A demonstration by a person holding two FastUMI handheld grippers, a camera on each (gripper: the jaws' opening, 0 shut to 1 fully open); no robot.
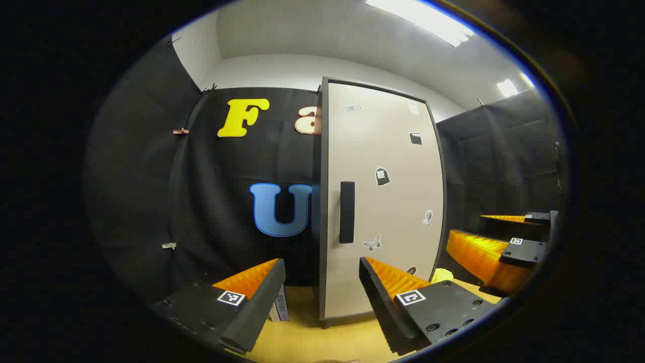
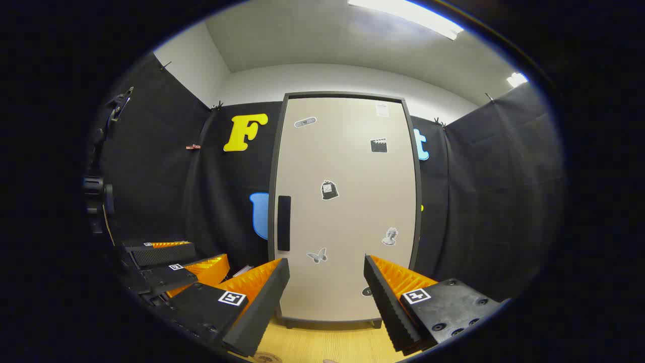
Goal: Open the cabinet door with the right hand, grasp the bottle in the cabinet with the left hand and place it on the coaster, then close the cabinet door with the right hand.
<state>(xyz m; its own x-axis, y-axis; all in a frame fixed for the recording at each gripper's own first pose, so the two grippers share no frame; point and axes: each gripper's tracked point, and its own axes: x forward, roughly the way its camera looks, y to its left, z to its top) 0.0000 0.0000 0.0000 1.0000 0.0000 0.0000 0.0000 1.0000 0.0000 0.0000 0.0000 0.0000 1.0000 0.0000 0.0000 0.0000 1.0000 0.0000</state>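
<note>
Nearest to me in the left gripper view are the two fingers of my left gripper (image 1: 322, 297), spread wide with nothing between them. Through the gap I see the wooden table (image 1: 302, 338) and, just behind the fingertips, the cabinet (image 1: 383, 201). Its door (image 1: 393, 166) is closed, and the dark vertical handle (image 1: 347, 212) sits on the door's left edge, straight ahead of this gripper and a little above the fingertips. Several small stickers (image 1: 382, 176) are on the door. Beside my left finger (image 1: 252, 302), low on the table, stands a small box (image 1: 280, 306). To the right of this gripper I see my right gripper (image 1: 509, 237), held near it, its fingers also apart. Something pale yellow (image 1: 442, 275) lies on the table between the cabinet foot and that gripper; I cannot tell what it is.

In the right gripper view, my right gripper (image 2: 326, 297) is likewise wide open and empty, pointing at the lower middle of the closed door (image 2: 347, 212). The handle (image 2: 284, 223) is up and to the left of its left finger (image 2: 257, 302), not touched. My left gripper (image 2: 176, 262) shows at the far left, low and apart from the cabinet (image 2: 282, 151). The bottle must be behind the door; I cannot see it.
</note>
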